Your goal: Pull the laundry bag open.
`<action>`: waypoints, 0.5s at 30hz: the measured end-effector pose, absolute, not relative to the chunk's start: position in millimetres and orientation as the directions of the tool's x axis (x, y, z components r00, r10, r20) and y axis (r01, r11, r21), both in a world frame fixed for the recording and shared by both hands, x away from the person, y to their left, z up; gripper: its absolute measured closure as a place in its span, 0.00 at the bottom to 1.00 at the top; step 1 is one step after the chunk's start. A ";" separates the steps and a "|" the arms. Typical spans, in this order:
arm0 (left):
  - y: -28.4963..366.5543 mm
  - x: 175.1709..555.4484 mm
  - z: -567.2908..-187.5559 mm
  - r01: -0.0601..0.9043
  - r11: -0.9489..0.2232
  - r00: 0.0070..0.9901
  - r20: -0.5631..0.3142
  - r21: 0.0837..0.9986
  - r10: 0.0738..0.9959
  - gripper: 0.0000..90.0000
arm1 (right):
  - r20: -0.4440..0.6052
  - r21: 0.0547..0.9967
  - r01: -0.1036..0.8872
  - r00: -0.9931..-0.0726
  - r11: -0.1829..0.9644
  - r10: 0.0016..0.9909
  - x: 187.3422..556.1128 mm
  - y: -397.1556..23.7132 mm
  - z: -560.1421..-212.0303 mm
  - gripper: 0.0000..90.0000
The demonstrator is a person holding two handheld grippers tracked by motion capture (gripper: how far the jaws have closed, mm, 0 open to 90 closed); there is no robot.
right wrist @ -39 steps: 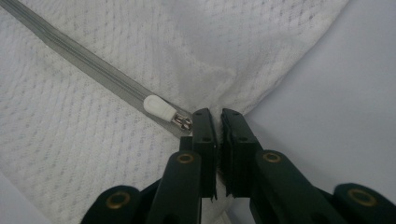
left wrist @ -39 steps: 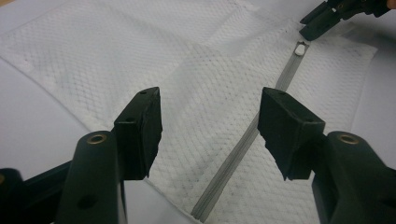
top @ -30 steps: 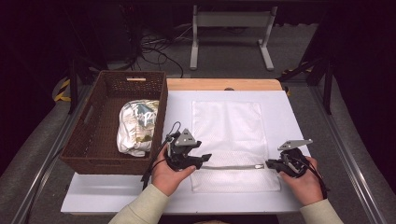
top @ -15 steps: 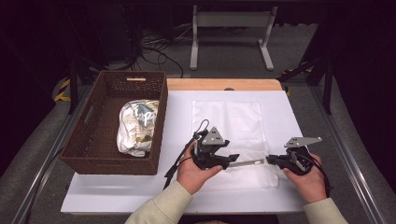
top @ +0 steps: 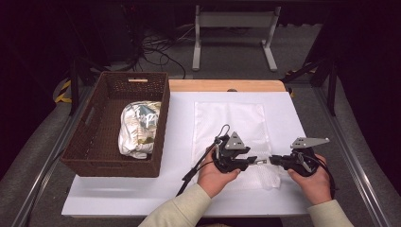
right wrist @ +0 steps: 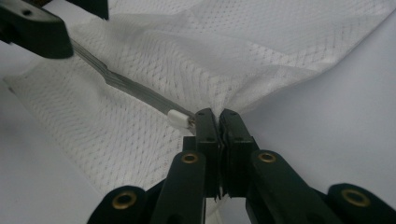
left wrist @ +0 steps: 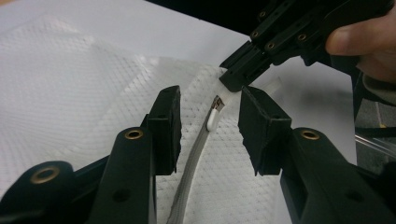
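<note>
the tabletop (top: 283, 123) is a white rectangular board; a strip of bare wood shows along its far edge. two things lie directly on it. a dark brown woven basket (top: 94, 142) stands at the left side, its right wall just inside the board's left part. a white mesh bag (top: 231, 123) lies flat at the centre, well apart from the basket, its far edge near the wooden strip. the bag's near edge is lifted and bunched; a grey zipper (left wrist: 194, 158) runs along that edge. the board is bare white to the right of the bag and along its near edge.
</note>
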State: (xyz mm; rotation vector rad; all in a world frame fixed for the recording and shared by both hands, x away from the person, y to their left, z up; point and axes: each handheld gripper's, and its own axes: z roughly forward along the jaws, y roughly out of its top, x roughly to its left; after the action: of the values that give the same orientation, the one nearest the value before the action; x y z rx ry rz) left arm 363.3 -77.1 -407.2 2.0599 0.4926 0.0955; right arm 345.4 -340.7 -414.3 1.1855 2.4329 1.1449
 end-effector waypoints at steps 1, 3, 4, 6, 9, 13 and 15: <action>-79.9 363.5 -409.7 0.306 -0.447 0.915 -0.130 0.841 0.383 0.67 | 0.146 0.720 0.583 -0.657 0.376 0.740 345.0 -340.8 -414.1 0.97; -85.0 363.8 -414.4 0.318 -0.460 0.913 -0.136 0.829 0.385 0.69 | 0.148 0.722 0.582 -0.657 0.374 0.739 344.3 -341.2 -413.4 0.97; -85.0 363.8 -414.4 0.318 -0.460 0.913 -0.136 0.829 0.385 0.70 | 0.148 0.722 0.582 -0.657 0.374 0.739 344.3 -341.2 -413.4 0.97; -89.4 363.7 -418.6 0.320 -0.473 0.914 -0.137 0.821 0.381 0.72 | 0.147 0.729 0.575 -0.661 0.371 0.736 344.2 -342.0 -412.7 0.97; -95.8 363.1 -424.4 0.323 -0.496 0.922 -0.148 0.806 0.359 0.75 | 0.147 0.729 0.574 -0.662 0.372 0.735 343.8 -342.0 -412.0 0.97; -103.0 362.9 -431.5 0.321 -0.528 0.930 -0.156 0.786 0.333 0.78 | 0.147 0.731 0.574 -0.661 0.369 0.736 342.6 -341.2 -411.2 0.97; -106.3 362.9 -435.2 0.331 -0.542 0.928 -0.163 0.772 0.335 0.78 | 0.147 0.734 0.570 -0.664 0.369 0.734 342.3 -341.4 -410.6 0.97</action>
State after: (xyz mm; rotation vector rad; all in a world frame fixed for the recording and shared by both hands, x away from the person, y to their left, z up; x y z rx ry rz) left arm 362.9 -106.3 -435.2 2.1814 0.4716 0.0053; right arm 342.3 -341.4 -410.6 1.1719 2.4229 1.1725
